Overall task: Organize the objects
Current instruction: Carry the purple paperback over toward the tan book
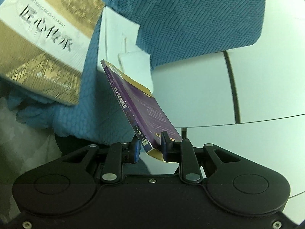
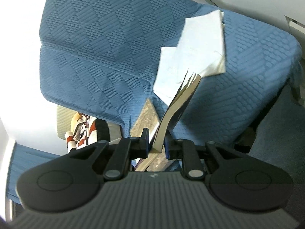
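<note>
Purple book (image 1: 141,103), yellow-edged cover, spine w/ white lettering, tilted toward 11 o'clock, clamped at its lower corner by left gripper (image 1: 150,148). Tan-and-white book (image 1: 43,38) w/ black characters at 10 o'clock, blurred. Right gripper (image 2: 156,143) clenched on a paperback (image 2: 177,105), pages fanning toward 1 o'clock. Blue quilted cover (image 2: 104,38) behind, white papers (image 2: 200,47) lying on it.

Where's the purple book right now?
Left wrist view, centre: the purple book is clamped in the left tongs, lifted over the blue quilt.
</note>
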